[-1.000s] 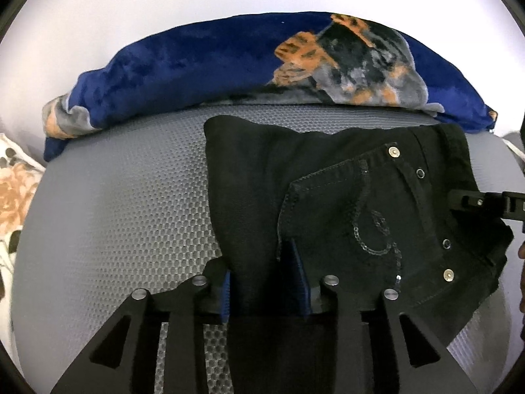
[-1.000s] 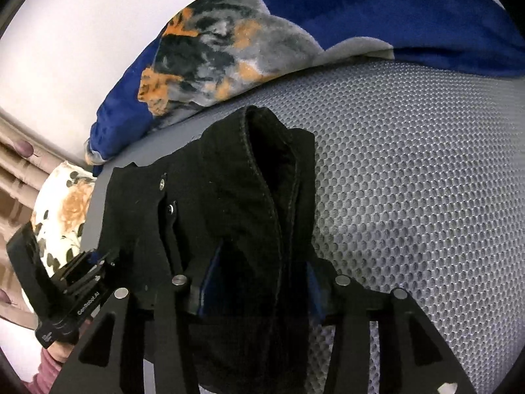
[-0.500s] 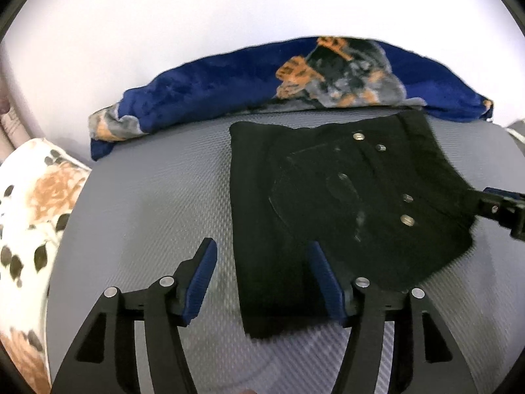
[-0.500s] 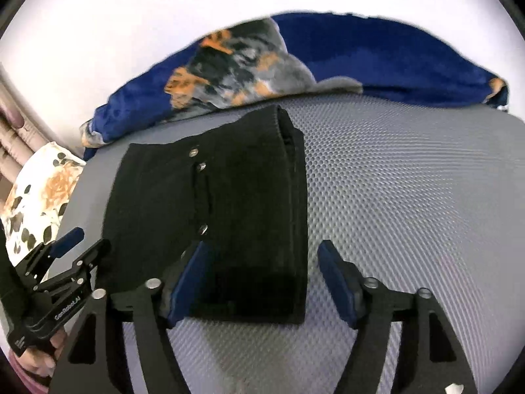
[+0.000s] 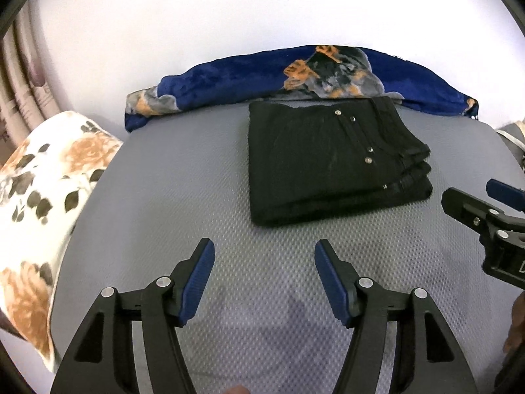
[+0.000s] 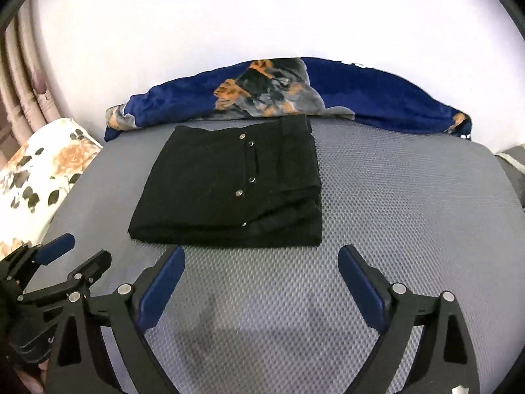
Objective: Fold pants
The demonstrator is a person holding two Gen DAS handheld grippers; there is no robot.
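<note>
Grey mattress (image 5: 164,197): folded pants (image 5: 331,161) flat, waistband rightward; both grippers spread.

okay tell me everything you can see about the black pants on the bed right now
The pants are black, denim-like, folded into a compact, roughly rectangular stack of several layers, edges stacked on the right side. Small metal rivets run in a line across the top layer, beside a seam. The stack lies flat on the grey mesh mattress, its far edge next to the blue blanket. Neither gripper touches it: the left gripper and right gripper are open and clear of its near edge.
</note>
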